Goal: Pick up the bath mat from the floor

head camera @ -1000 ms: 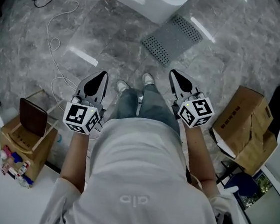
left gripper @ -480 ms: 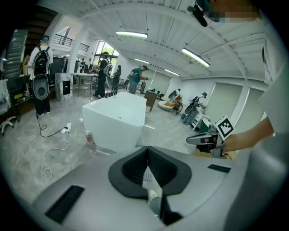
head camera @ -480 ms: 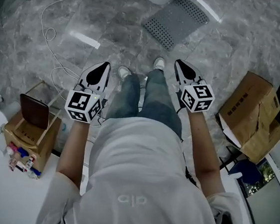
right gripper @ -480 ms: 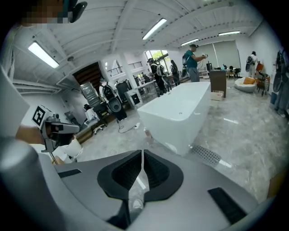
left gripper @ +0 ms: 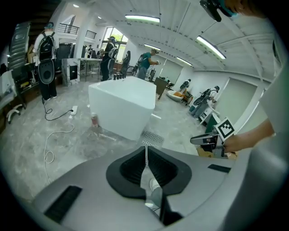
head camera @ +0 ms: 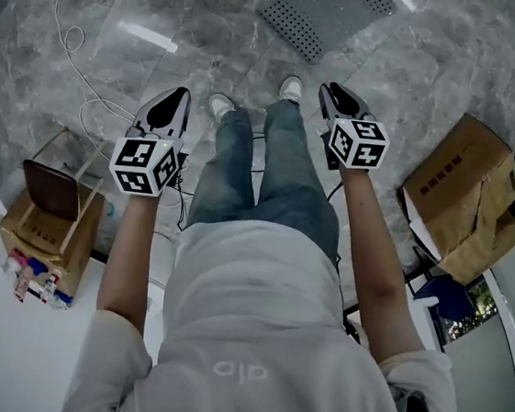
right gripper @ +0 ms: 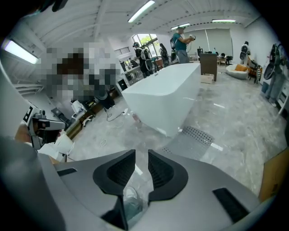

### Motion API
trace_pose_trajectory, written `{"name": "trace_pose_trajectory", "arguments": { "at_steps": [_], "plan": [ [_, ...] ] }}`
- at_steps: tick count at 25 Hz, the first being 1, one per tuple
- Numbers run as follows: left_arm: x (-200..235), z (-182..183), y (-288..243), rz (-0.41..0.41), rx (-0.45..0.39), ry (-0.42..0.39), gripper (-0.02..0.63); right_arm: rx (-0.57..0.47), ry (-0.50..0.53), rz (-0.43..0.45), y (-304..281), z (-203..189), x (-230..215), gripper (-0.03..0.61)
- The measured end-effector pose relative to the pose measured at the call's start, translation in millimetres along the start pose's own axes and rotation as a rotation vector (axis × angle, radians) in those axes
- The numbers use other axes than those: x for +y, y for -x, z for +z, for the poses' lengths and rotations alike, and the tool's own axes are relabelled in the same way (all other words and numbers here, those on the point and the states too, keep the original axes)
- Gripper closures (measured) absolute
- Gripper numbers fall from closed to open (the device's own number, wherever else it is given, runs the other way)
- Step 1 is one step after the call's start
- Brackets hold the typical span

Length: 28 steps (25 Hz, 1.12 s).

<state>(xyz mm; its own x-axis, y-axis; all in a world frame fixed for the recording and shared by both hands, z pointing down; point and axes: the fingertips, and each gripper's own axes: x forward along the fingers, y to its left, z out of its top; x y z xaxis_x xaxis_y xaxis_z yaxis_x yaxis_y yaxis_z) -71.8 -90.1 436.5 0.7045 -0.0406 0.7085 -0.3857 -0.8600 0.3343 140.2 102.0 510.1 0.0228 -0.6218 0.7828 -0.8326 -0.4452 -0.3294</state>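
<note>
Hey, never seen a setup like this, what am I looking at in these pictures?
A person holds a pair of tongs in each hand; the patterned cubes belong to them. One picture comes from a head camera looking down; the other two from cameras riding on the tongs. On the floor ahead lies a grey bath mat, near a white tub. The left tongs are shut and empty; the right tongs have just been opening a little, nothing between them.
</note>
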Motion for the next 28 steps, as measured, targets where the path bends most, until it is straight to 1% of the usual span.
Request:
{"name": "trace_pose_trajectory", "arguments": {
  "at_steps": [3, 6, 10, 15, 21, 25, 28],
  "plan": [
    [10.4, -20.9, -25.4, 0.014, 0.035, 0.009, 0.597, 0.064, -0.008, -0.005, -35.2, -22.4, -20.0, 0.424],
    [17.4, -40.4, -52.3, 0.029, 0.063, 0.027, 0.597, 0.124, -0.010, -0.008, -68.9, -47.9, -41.8, 0.416],
    [27.2, -61.5, -92.6, 0.031, 0.083, 0.043, 0.597, 0.178, -0.031, -0.017, -111.6, -73.8, -71.8, 0.399],
    [42.4, -101.4, -137.6, 0.049, 0.124, 0.081, 0.595, 0.264, -0.051, -0.012, -162.5, -109.6, -103.1, 0.369],
    [62.4, -157.0, -185.5, 0.086, 0.179, 0.131, 0.595, 0.331, -0.032, -0.028, -212.1, -158.2, -150.9, 0.351],
    [65.6, -191.2, -212.5, 0.095, 0.205, 0.157, 0.595, 0.391, -0.048, -0.052, -232.6, -196.9, -186.5, 0.329],
    [70.0, -212.2, -230.2, 0.104, 0.215, 0.184, 0.595, 0.424, -0.056, -0.070, -249.4, -218.8, -205.9, 0.320]
  ]
}}
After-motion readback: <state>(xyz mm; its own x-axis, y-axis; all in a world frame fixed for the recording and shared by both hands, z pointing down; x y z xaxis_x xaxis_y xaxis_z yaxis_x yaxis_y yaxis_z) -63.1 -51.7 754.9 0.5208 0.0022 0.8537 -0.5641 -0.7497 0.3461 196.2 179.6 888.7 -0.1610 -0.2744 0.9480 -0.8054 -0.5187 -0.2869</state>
